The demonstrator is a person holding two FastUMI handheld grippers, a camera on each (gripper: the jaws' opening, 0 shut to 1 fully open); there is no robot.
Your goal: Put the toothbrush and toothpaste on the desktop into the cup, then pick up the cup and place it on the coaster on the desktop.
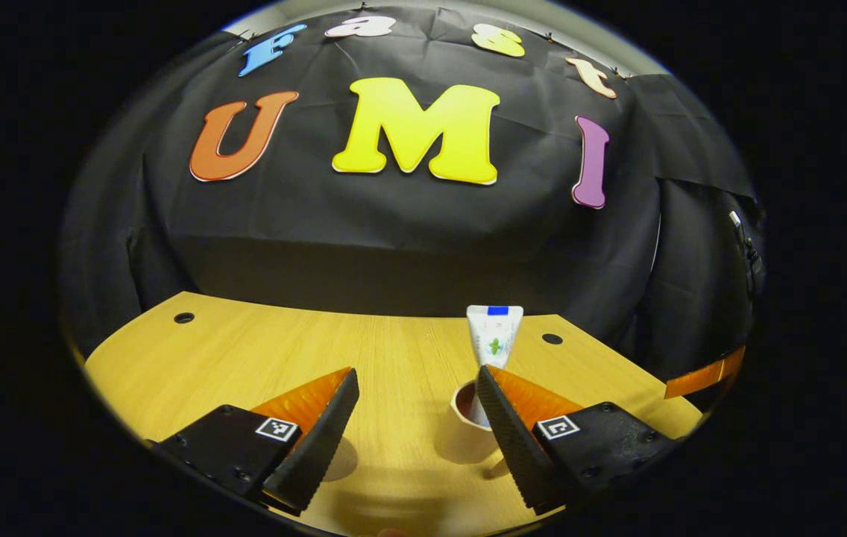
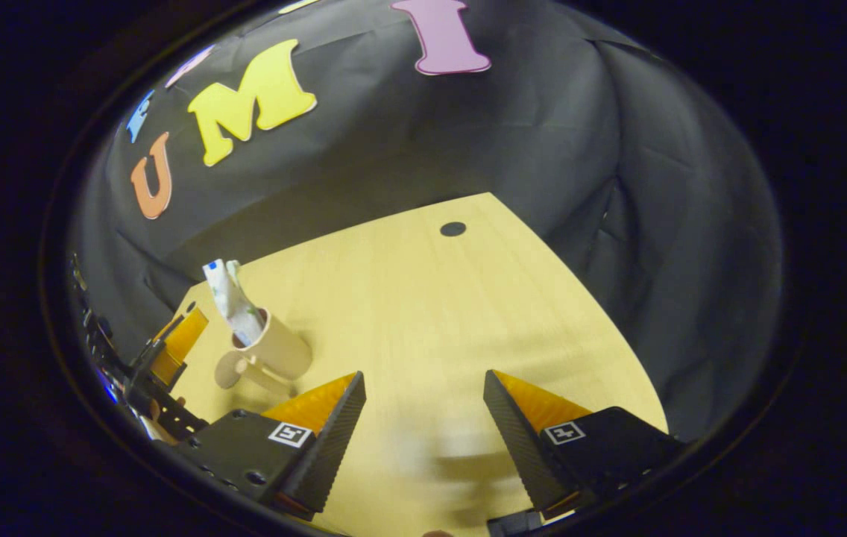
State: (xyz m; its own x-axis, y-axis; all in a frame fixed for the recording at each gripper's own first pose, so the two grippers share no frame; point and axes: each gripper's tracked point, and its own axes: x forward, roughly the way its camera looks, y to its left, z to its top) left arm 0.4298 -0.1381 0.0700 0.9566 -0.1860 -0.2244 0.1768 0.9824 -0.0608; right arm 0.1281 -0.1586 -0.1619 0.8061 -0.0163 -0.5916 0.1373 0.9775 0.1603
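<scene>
The toothpaste [image 1: 494, 339] already stands in the cup [image 2: 274, 349] on the counter [image 2: 423, 298]; whether the toothbrush is inside, I cannot tell. Both hand-held grippers, left [image 1: 416, 425] and right [image 2: 423, 425], are released and empty, so moving the cup to its coaster seems left.

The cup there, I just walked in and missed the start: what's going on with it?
A person holds a gripper in each hand over a wooden desk. The cup stands on the desk with the toothpaste upright inside it. The left gripper is open with one finger beside the cup. The right gripper is open over bare desk, holding nothing. I cannot make out a toothbrush or coaster.
</scene>
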